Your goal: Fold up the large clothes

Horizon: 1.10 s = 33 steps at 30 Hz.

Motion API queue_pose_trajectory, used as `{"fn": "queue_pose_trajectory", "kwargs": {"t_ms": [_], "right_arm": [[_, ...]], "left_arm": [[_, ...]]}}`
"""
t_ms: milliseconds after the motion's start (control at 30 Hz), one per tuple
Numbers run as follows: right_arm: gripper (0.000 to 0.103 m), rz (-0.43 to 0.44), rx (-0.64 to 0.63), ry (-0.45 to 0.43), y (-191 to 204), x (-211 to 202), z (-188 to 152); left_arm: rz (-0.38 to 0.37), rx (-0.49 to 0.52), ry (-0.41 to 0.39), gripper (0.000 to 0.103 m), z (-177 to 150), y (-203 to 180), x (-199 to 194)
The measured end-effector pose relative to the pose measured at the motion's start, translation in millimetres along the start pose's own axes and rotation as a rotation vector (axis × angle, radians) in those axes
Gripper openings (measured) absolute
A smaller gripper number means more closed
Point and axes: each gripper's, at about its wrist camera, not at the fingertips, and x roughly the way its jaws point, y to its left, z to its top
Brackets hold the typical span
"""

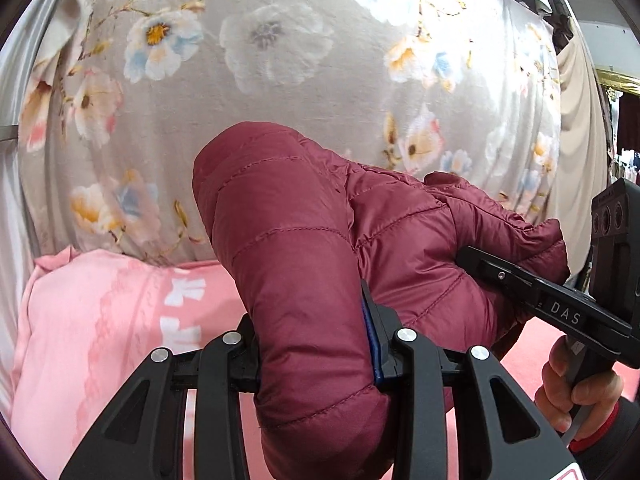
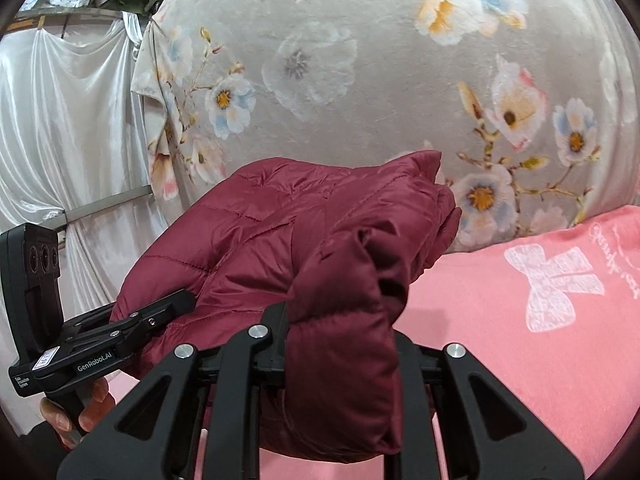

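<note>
Behind jacket: floral sheet, pink pillow.

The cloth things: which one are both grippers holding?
The dark red puffy jacket. The flowered grey blanket hangs behind, and the pink bedding lies beneath, untouched.

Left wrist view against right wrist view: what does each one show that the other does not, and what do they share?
Only the left wrist view shows the right gripper from outside and the hand on its handle. Only the right wrist view shows the left gripper from outside, a white satin curtain and the white bow print. Both show the maroon puffer jacket clamped in each gripper's jaws, the floral cloth behind and the pink bedding below.
</note>
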Motion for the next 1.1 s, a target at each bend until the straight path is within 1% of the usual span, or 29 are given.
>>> {"fn": "queue_pose_trajectory", "kwargs": {"t_ms": [67,100,200,367,433,533,600,700,733,767,800,833,867,900,933,967,1000,1033,1067,1100], "right_arm": [[0.016,-0.004,0.0,0.011,-8,30,-8],[0.016,-0.007,0.002,0.017,-10,38,-13],[0.016,-0.032,0.012,0.062,-27,79,-36],[0.016,-0.069,0.025,0.137,-48,126,-75],[0.016,-0.082,0.041,0.176,-56,143,-92],[0.016,-0.096,0.044,0.229,-64,159,-116],[0.017,-0.101,0.042,0.268,-66,164,-128],[0.023,-0.093,0.089,0.321,-74,168,-131],[0.03,-0.094,0.118,0.351,-80,168,-134],[0.037,-0.091,0.137,0.364,-83,167,-136],[0.038,-0.091,0.157,0.375,-86,164,-138],[0.044,-0.091,0.181,0.383,-90,154,-139],[0.046,-0.093,0.191,0.388,-92,147,-139],[0.047,-0.101,0.201,0.391,-95,138,-139],[0.048,-0.118,0.21,0.392,-97,125,-139],[0.048,-0.13,0.219,0.394,-100,115,-138],[0.048,-0.14,0.229,0.388,-102,103,-136],[0.048,-0.168,0.227,0.372,-101,89,-132],[0.044,-0.189,0.207,0.366,-99,83,-128],[0.041,-0.217,0.157,0.353,-90,76,-120]], "left_arm": [[0.0,0.001,0.005,0.032,-4,14,18],[0.0,0.003,0.012,0.032,-9,20,30],[0.01,0.014,0.046,0.032,-28,36,68],[0.029,0.011,0.122,0.033,-68,56,125],[0.032,-0.001,0.171,0.033,-84,63,145],[0.039,0.001,0.227,0.033,-105,68,161],[0.055,0.01,0.237,0.034,-119,69,163],[0.04,-0.05,0.264,0.037,-123,78,161],[0.042,-0.068,0.28,0.043,-124,81,160],[0.051,-0.08,0.304,0.045,-126,82,160],[0.049,-0.102,0.336,0.049,-127,84,159],[0.058,-0.129,0.366,0.055,-129,85,154],[0.074,-0.144,0.383,0.058,-129,86,150],[0.102,-0.164,0.401,0.068,-129,87,143],[0.149,-0.177,0.415,0.078,-129,89,133],[0.201,-0.181,0.426,0.081,-127,90,125],[0.253,-0.183,0.446,0.081,-125,92,114],[0.272,-0.185,0.456,0.081,-122,92,109],[0.3,-0.2,0.47,0.081,-118,93,103],[0.319,-0.215,0.484,0.08,-115,94,100]]}}
